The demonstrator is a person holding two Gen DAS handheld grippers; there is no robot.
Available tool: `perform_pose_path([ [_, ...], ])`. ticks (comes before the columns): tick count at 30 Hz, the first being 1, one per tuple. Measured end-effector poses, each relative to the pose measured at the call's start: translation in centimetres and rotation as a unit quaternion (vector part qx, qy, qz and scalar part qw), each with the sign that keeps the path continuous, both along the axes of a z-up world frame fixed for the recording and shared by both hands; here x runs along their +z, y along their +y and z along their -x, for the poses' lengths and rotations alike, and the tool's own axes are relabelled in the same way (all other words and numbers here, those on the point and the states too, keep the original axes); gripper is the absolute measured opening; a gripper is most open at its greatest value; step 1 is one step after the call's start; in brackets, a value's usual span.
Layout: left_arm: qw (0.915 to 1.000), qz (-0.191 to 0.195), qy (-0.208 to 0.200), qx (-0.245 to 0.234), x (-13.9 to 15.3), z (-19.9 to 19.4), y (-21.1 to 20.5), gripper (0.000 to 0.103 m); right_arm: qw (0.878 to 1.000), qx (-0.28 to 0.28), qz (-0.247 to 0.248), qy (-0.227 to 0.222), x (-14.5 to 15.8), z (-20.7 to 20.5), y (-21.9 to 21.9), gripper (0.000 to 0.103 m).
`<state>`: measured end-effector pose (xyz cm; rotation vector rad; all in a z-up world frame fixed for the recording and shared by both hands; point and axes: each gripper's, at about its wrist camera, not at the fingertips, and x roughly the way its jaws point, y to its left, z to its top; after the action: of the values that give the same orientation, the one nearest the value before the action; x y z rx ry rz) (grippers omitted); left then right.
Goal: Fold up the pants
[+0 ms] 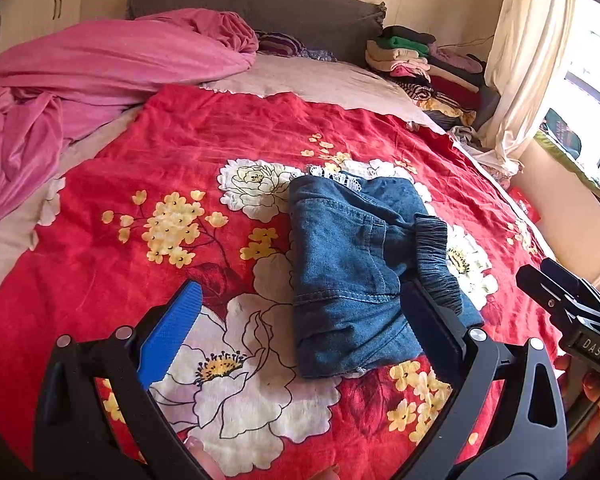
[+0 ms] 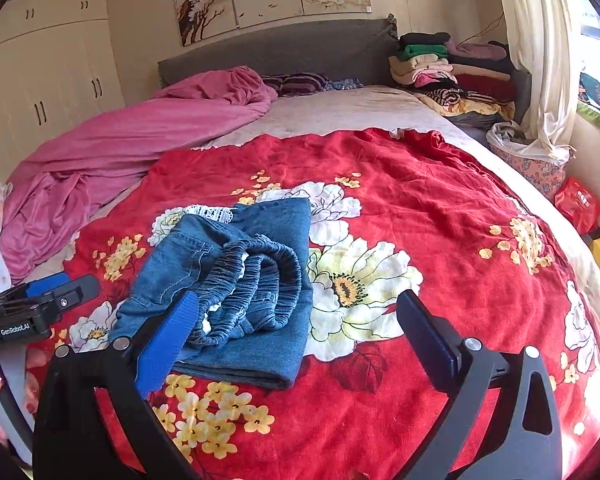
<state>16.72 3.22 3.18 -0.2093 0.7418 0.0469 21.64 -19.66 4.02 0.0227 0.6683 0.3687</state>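
- Left gripper [image 1: 304, 320]: fingers spread wide, holding nothing; one ribbed blue pad [image 1: 172, 332], one dark.
- Right gripper [image 2: 300, 332]: fingers likewise spread and empty.
- Pants [image 1: 352, 276]: blue denim in a squarish folded bundle with a gathered elastic waistband [image 2: 260, 284] and white lace trim, lying between and beyond the left fingertips, against the right gripper's blue finger.
- Bedspread [image 2: 420, 184]: crinkled red floral cloth beneath.

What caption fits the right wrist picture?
Folded blue denim pants lie on the red floral bedspread before the open right gripper.
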Motion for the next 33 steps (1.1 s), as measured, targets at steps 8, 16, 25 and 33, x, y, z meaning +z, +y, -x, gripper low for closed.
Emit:
perform_pose_path([
  [8,0.9999,-0.004,-0.009,0.002,0.9,1.0,-0.2,0.093,1.0,0.003,0.0,-0.02,1.2,1.2,0.1,0.098],
  [16,0.9998,-0.01,-0.019,-0.002,1.8,2.2,-0.5,0.093,1.0,0.007,-0.002,-0.029,2.2,2.7,-0.2,0.098],
  [25,0.9997,-0.004,-0.022,-0.003,2.2,3.9,-0.6,0.093,0.999,0.005,-0.004,-0.039,2.7,4.8,-1.0,0.098],
  [33,0.9996,-0.008,-0.026,-0.008,2.4,5.6,-1.0,0.093,0.999,0.004,-0.01,-0.043,3.0,6.4,-1.7,0.098],
])
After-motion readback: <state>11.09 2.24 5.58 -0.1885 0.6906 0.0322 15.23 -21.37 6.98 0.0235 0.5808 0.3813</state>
